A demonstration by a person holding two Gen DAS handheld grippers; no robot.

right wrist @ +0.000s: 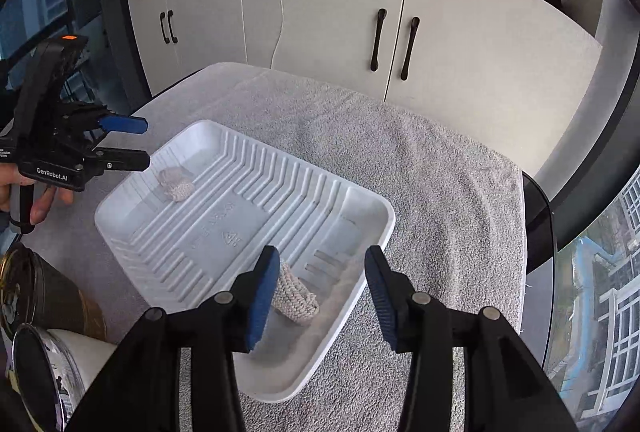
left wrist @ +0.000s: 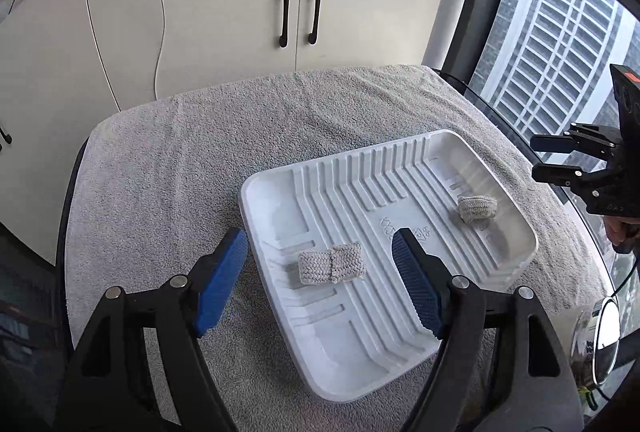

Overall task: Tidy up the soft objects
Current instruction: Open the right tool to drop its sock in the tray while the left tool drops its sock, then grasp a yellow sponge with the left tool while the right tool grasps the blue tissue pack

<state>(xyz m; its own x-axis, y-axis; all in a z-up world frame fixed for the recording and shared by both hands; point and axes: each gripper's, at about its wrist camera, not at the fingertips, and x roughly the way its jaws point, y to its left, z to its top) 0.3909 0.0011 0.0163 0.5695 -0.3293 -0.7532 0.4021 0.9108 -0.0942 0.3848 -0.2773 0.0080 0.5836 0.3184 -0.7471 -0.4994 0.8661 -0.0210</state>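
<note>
With both pads lying loose in the tray, the left gripper and right gripper gape empty; either could clip the tray's rim.

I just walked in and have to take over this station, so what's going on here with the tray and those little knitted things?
A person is sorting soft items with a handheld gripper in each hand. Two small knitted pieces lie in the white tray on a towel-covered table, one at one end, the other at the opposite end. The left gripper and right gripper both hover open above the tray, holding nothing.
</note>
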